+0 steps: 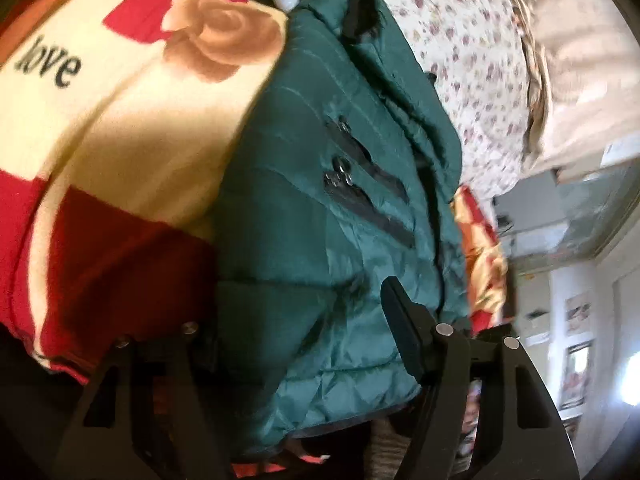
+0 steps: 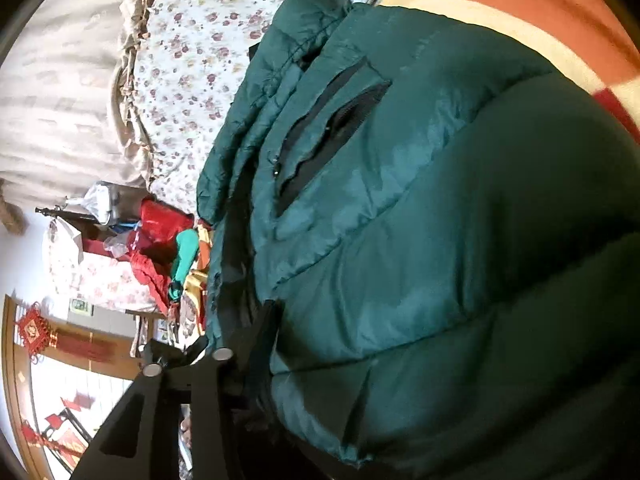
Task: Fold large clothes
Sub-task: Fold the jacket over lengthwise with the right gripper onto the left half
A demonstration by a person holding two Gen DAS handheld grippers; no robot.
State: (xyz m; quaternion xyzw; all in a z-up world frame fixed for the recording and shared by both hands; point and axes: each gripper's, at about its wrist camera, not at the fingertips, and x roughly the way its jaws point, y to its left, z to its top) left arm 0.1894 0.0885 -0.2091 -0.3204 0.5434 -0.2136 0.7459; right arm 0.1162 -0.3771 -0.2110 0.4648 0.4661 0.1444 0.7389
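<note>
Hidden: the left gripper [image 1: 304, 344] has its left finger buried behind the jacket [image 1: 320, 200]; the right gripper [image 2: 340, 360] shows only one finger, its other covered by cloth.
Left fingers: spread wide, jacket bulging between them.
Jacket: green, puffy, lying on the blanket [image 1: 120, 120] beside the flowered sheet [image 1: 460, 60].
Right fingers: cannot tell the grip.

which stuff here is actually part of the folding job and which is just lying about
In the job: green puffer jacket, left gripper, right gripper.

Lying about: rose blanket printed "love", floral sheet, red bag, red knot ornament.
</note>
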